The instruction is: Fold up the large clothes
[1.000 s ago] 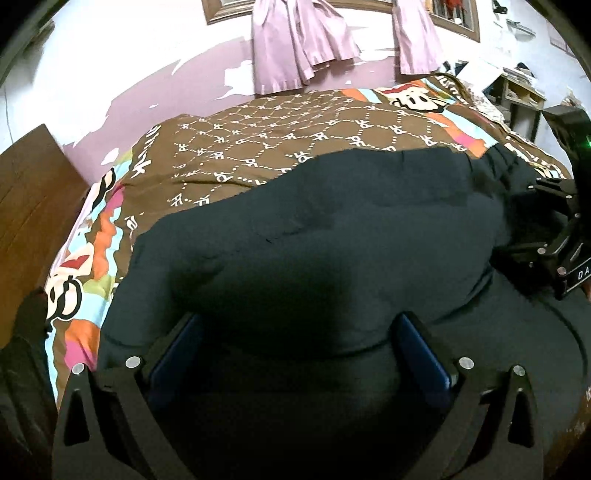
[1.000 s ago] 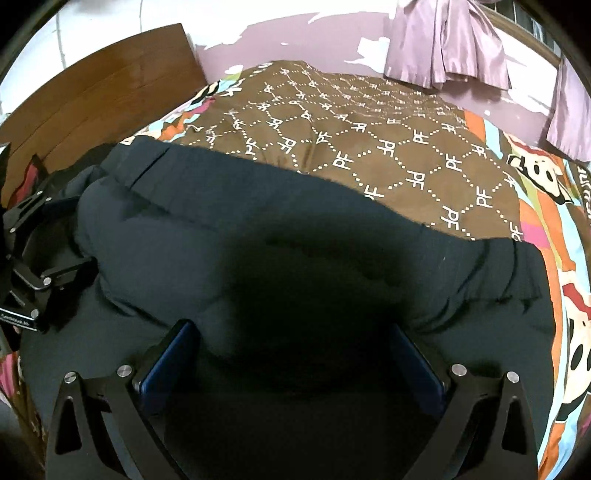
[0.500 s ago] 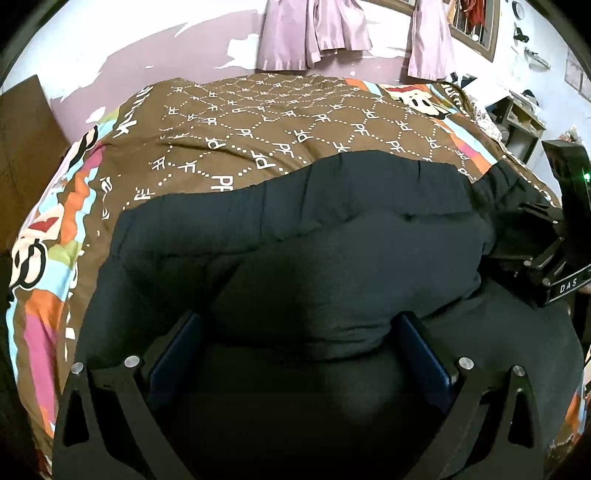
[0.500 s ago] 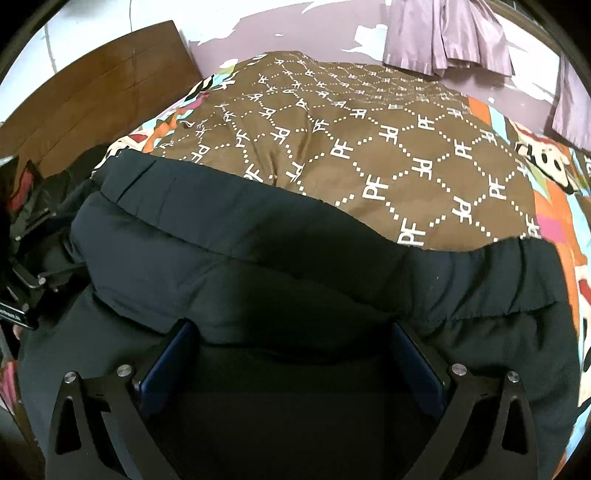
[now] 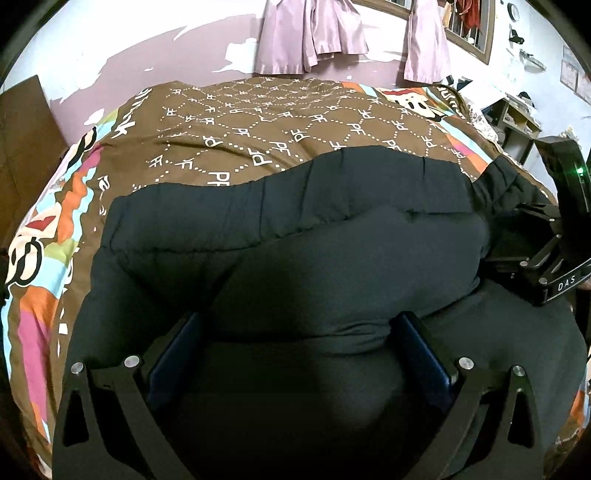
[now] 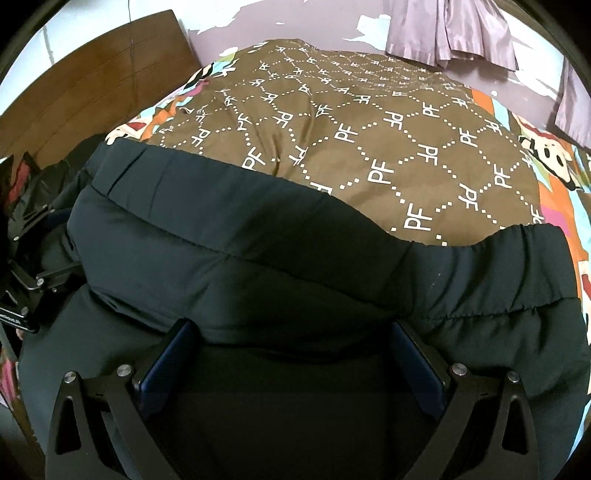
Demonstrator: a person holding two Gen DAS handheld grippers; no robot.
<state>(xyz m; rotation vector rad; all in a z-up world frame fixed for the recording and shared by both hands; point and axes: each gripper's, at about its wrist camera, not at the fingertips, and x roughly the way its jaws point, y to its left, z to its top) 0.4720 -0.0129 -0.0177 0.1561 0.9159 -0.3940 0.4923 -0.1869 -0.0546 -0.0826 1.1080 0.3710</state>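
A large black padded jacket (image 5: pixel 332 236) lies across the near half of the bed, its elastic hem (image 6: pixel 480 266) toward the far side. A thick fold of it is doubled over the lower layer. My left gripper (image 5: pixel 295 321) stands wide open, its blue pads (image 5: pixel 173 354) far apart, and the fold drapes over and hides the tips. My right gripper (image 6: pixel 291 325) is just as wide, with the fold over its tips too. Each gripper shows at the edge of the other's view: the right gripper's body (image 5: pixel 546 266), and the left gripper's body (image 6: pixel 22 295).
The bed is covered by a brown quilt (image 5: pixel 277 122) with white lettering and a colourful cartoon border (image 5: pixel 40 236). A wooden headboard (image 6: pixel 85 85) stands at the left, pink curtains (image 5: pixel 314 33) hang on the far wall, and a cluttered shelf (image 5: pixel 513 122) stands at the right.
The raised fold of the jacket has come down and settled lower over the layer beneath. More of the brown quilt shows beyond it. The finger spacing of both grippers is unchanged.
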